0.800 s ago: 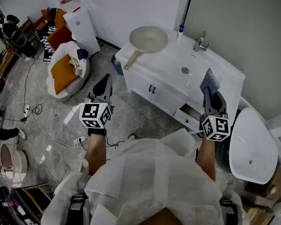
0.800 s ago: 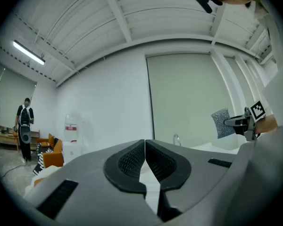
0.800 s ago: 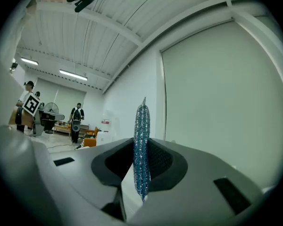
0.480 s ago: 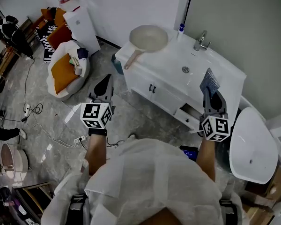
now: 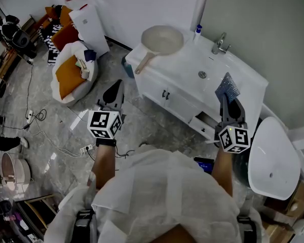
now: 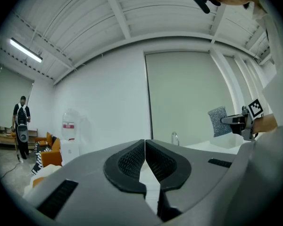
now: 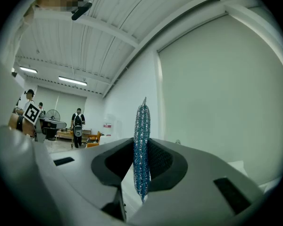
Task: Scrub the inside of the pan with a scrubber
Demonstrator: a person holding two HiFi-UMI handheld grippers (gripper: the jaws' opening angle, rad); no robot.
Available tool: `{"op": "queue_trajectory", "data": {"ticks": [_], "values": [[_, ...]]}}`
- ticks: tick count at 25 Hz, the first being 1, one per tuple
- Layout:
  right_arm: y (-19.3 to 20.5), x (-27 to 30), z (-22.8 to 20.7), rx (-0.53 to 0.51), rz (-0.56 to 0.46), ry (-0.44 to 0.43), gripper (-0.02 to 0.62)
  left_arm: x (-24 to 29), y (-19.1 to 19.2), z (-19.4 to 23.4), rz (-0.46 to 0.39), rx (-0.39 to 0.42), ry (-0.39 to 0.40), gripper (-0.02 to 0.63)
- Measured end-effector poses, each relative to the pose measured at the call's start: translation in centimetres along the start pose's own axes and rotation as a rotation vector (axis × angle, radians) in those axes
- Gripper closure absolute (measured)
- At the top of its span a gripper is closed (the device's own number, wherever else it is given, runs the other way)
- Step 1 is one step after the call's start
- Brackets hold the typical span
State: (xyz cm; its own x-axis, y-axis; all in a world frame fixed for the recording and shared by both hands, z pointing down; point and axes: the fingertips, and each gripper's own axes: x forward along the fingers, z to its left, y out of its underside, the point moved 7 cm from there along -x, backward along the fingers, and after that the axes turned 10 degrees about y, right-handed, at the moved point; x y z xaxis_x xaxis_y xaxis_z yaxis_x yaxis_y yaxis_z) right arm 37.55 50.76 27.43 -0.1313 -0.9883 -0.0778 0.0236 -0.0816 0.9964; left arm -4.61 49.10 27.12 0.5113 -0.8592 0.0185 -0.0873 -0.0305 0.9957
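- Right gripper point(image 5: 229, 103): jaws clamped on the blue mesh scrubber point(image 5: 227, 87), which stands edge-up at the front of the sink counter point(image 5: 245, 80).
- Left gripper point(image 5: 113, 91): jaws together, nothing between them.
- Pan point(image 5: 163, 39): on the counter's left end, well apart from the 2 grippers.

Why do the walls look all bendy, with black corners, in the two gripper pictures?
Left gripper view: its wide lens curves the ceiling beams and leaves black corners. Right gripper view: same bending, while the scrubber up close stays sharp. Head view: far less bending, no black corners.
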Motion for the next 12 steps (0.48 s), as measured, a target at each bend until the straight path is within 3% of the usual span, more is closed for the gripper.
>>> {"op": "queue_trajectory", "data": {"ticks": [12], "values": [[1.4, 3.3, 1.4, 0.001, 0.052, -0.043, 0.528, 1.6, 1.5, 1.8, 0.034, -0.021, 0.005, 0.588]]}}
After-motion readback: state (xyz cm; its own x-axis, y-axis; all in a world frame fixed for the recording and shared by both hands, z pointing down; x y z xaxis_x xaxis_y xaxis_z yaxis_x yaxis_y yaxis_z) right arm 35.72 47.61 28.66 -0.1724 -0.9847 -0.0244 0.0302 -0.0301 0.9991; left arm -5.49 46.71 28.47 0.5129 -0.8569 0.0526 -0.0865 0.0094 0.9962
